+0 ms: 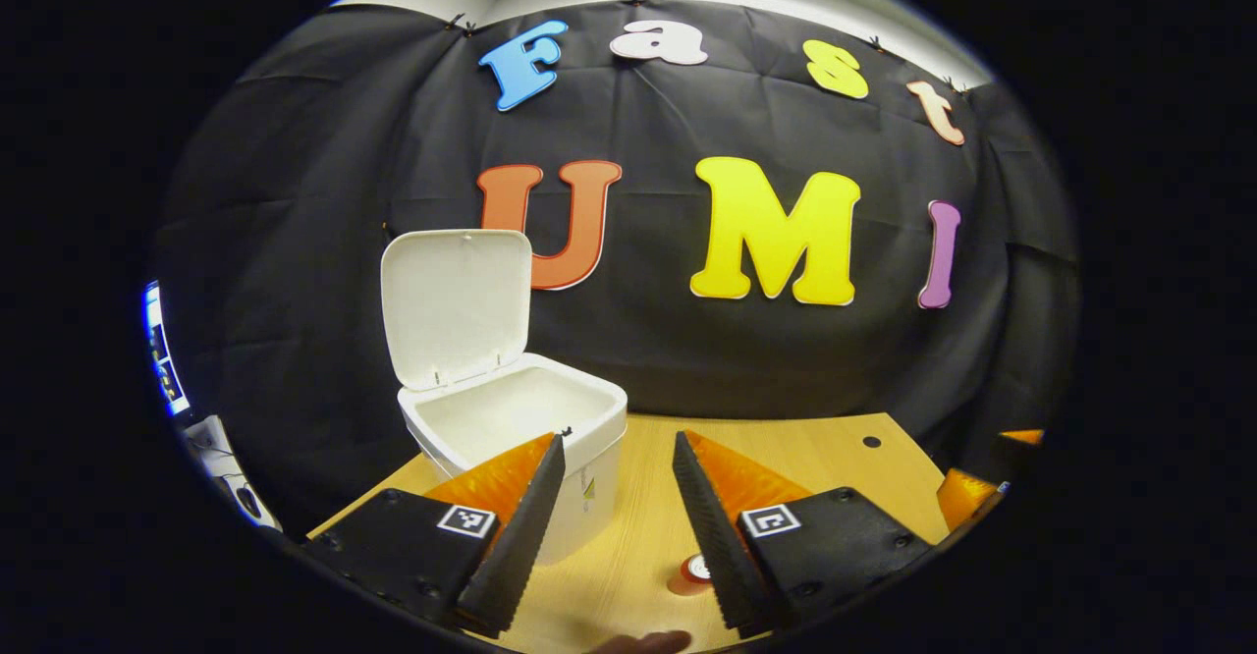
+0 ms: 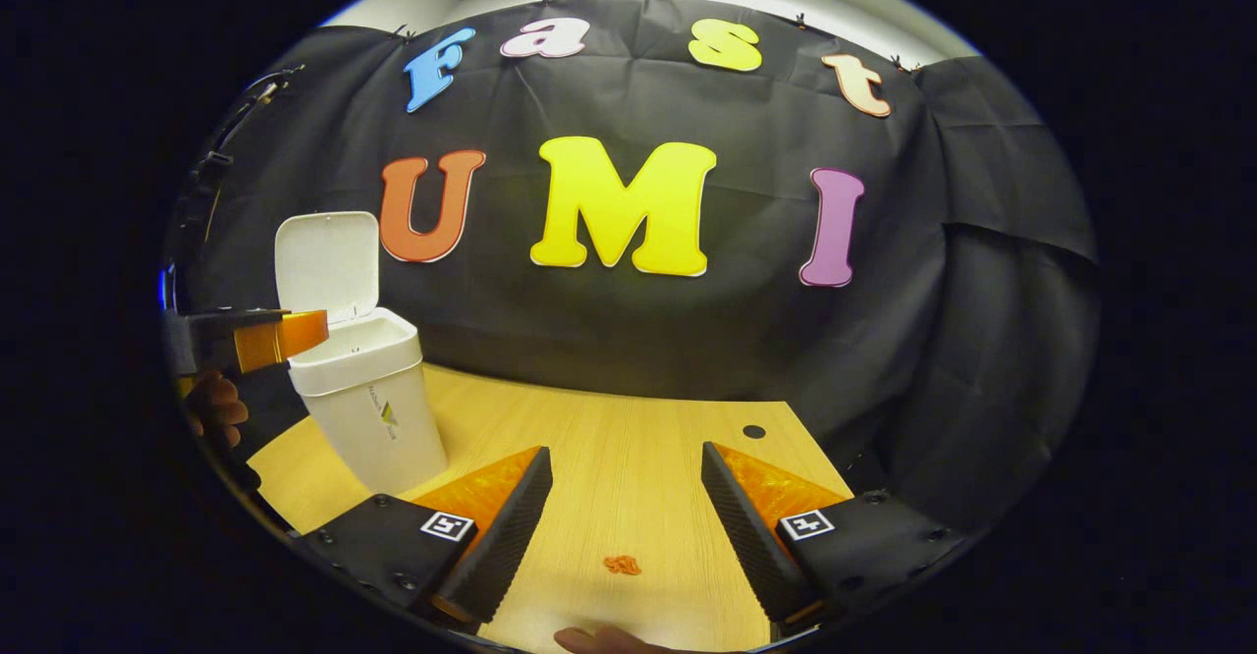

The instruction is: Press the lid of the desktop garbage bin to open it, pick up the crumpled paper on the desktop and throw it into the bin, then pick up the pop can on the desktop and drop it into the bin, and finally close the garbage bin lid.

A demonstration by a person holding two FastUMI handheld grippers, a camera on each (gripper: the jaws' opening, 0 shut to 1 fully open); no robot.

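Wooden desktop (image 2: 628, 458) carries the white garbage bin (image 2: 368, 399) at nine o'clock, lid (image 2: 324, 263) raised upright, while the left gripper (image 1: 617, 526) and right gripper (image 2: 627, 526) both hover spread apart, grasping nothing.

Both views face the open bin (image 1: 511, 418) from above the desk (image 2: 628, 458).

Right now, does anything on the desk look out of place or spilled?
Nothing looks spilled or damaged. The bin stands upright with its lid raised. One oddity: a small orange scrap lies on the bare desk between the right gripper's open jaws.
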